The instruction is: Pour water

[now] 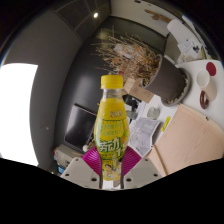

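The tool is clamped on a clear plastic bottle with a yellow screw cap and a yellow-green label. Both pink-padded fingers press against the lower body of the bottle, one at each side, with no gap visible. The bottle stands upright between the fingers, cap uppermost and still fitted, its liquid appearing pale yellow.

The low grip leaves the neck and cap free ahead of the tool. This is judged to suit a pour: the upper part can tip over a receiving vessel without the fingers obstructing the flow. The cap, however, must come off before any liquid can leave. Pouring has not begun.

Beyond the bottle and to its right lies a light wooden tabletop carrying clutter: a white cylindrical cup-like container, small white items with red marks, and loose papers just beside the bottle. A tangle of dry brown twigs lies farther ahead. A dark monitor-like panel stands beyond the tool to the left.

The papers and twigs are the nearest obstructions to a tilt toward the right. Which vessel is to receive the liquid cannot be determined.
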A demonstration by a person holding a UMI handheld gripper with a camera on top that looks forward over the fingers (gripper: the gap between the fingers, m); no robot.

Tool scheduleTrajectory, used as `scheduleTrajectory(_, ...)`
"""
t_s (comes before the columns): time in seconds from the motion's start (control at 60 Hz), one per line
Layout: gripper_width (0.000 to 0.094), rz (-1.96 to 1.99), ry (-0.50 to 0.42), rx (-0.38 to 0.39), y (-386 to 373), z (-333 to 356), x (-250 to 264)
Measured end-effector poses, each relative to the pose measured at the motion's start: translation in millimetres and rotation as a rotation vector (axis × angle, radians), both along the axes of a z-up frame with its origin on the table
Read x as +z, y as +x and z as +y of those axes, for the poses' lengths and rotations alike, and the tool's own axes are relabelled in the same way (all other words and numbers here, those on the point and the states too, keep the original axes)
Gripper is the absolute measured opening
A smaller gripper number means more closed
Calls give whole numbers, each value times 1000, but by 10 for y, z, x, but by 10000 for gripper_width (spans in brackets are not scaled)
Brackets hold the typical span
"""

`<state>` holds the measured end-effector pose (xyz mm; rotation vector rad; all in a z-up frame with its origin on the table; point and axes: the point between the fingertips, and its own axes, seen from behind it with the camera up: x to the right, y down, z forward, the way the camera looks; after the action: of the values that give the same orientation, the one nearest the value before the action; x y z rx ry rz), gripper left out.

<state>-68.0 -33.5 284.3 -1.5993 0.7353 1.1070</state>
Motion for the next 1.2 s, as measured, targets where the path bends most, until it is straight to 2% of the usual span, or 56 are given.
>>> scheduleTrajectory(0.15, 228, 275, -51, -23, 849, 277, -155)
scheduleTrajectory(0.383, 227, 820, -144, -67, 1647, 497, -585)
scheduleTrajectory(0.517, 227, 1031, -155, -88, 1839, 623, -818)
scheduleTrajectory(0.7, 228, 1009, -175, -50, 1800, 607, -830)
scheduleTrajectory(0.85, 227, 767, -192, 11, 1640, 574, -778)
scheduleTrajectory(0.967, 226, 301, -123, 39, 1684, 555, -591)
scheduleTrajectory(1.1, 229, -241, 40, -62, 2257, 584, -59)
scheduleTrajectory(1.2, 229, -547, 106, -151, 2674, 610, 334)
